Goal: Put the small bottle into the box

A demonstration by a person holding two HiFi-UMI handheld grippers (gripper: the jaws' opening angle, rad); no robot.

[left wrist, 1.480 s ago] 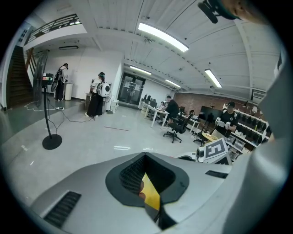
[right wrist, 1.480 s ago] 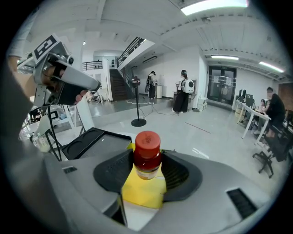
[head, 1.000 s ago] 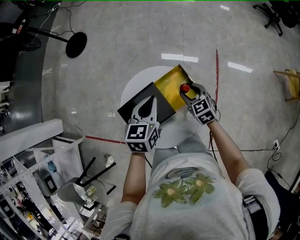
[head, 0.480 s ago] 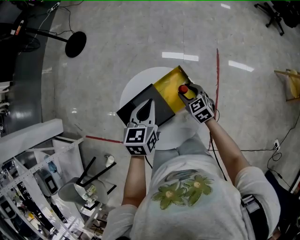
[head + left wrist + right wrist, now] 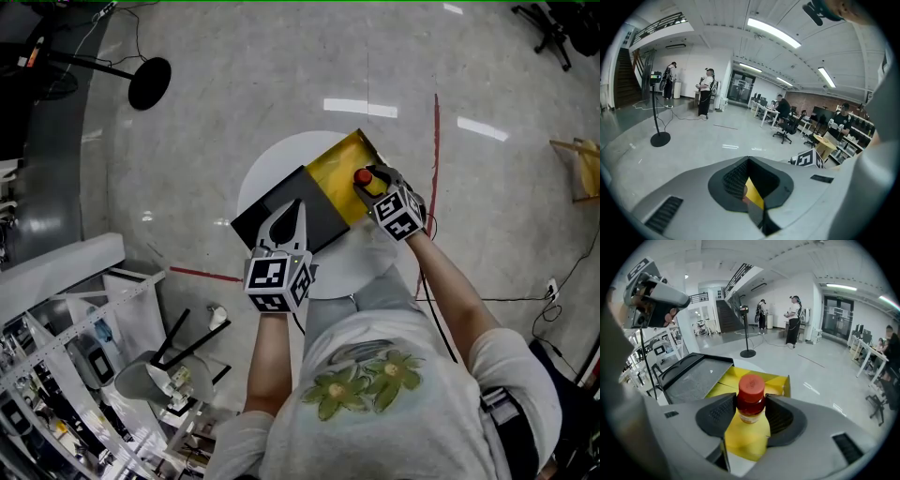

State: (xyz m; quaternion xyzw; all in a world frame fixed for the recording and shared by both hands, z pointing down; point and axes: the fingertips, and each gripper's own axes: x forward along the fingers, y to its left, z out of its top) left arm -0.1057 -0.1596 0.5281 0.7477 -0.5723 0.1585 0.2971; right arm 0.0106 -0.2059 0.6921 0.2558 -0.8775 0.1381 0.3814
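— Well, where's the bottle [image 5: 751, 399]?
— Upright, clamped in the right gripper [image 5: 367, 180], over the yellow box [image 5: 336, 171].
— Left gripper [image 5: 299, 202]?
— Jaws together, above the black lid [image 5: 328, 217].

Both bare forearms reach forward from the torso. The left hand-held gripper [image 5: 299, 204] hangs over the near edge of the bench [image 5: 272, 169], its jaws closed together at the tips. The right hand-held gripper [image 5: 368, 185], by the bench's right edge, angles leftward with its jaws clamped on the small bottle [image 5: 362, 176].
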